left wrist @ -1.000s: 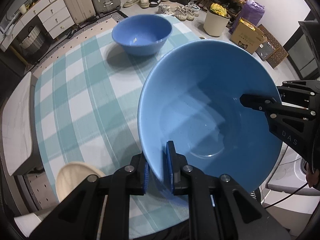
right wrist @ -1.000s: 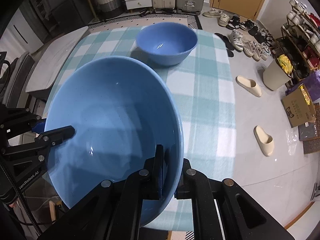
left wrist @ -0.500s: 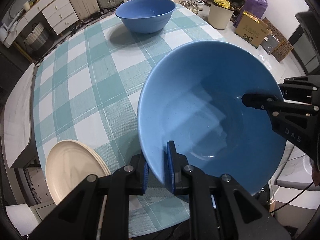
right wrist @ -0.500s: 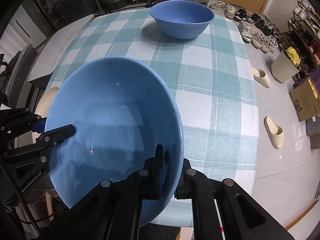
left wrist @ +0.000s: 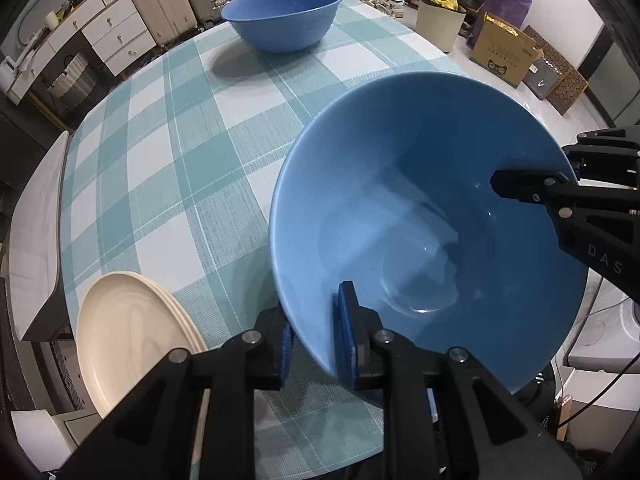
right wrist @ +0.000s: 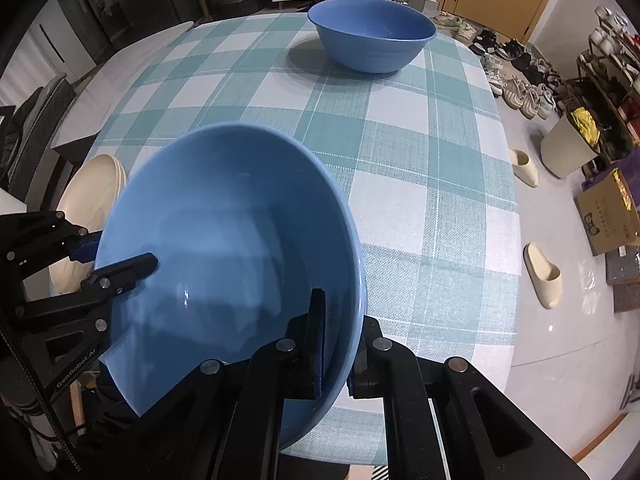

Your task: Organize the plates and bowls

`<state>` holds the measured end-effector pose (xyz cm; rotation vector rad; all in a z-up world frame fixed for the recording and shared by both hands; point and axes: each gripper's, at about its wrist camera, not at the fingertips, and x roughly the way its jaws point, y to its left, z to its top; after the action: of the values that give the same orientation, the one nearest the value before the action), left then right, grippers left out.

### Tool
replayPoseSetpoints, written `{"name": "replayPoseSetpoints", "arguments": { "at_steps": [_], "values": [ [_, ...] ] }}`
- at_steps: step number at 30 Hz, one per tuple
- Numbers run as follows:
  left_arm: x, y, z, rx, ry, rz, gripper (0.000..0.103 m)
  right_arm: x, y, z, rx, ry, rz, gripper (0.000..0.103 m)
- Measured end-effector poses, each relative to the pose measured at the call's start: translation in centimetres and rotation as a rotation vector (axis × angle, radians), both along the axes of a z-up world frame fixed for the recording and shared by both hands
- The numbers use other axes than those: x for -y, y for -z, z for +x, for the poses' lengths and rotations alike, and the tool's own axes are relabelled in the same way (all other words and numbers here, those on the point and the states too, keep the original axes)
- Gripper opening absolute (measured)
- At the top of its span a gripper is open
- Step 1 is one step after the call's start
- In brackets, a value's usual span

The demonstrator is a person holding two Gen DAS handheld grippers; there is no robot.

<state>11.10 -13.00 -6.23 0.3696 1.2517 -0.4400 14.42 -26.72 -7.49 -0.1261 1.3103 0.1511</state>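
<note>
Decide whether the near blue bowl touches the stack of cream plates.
Apart. The left wrist view shows checked tablecloth between the near bowl and the plates.

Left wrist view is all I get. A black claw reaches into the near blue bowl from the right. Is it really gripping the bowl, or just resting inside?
Observer: Gripping. The right wrist view shows the right gripper shut on the near bowl, with one finger inside the rim and one outside.
Operator: Is there anything on the floor on that side? I only see boxes and a bin.
Observer: Yes, two beige slippers lie on the pale floor, off the right edge of the table as that camera sees it.
</note>
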Motion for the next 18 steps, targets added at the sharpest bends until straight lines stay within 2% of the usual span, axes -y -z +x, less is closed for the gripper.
{"name": "replayPoseSetpoints", "arguments": {
  "at_steps": [11,18],
  "values": [
    [-0.2,0.8,-0.1,-0.005,-0.007,-0.034,0.023,0.6,0.1,-0.5,0.008,0.02,0.055,0.007],
    [-0.6,1.3,0.3,-0.033,-0.031,-0.088,0.025,1.2,-0.4,-0.7,0.025,0.047,0.103,0.01]
  ]
}}
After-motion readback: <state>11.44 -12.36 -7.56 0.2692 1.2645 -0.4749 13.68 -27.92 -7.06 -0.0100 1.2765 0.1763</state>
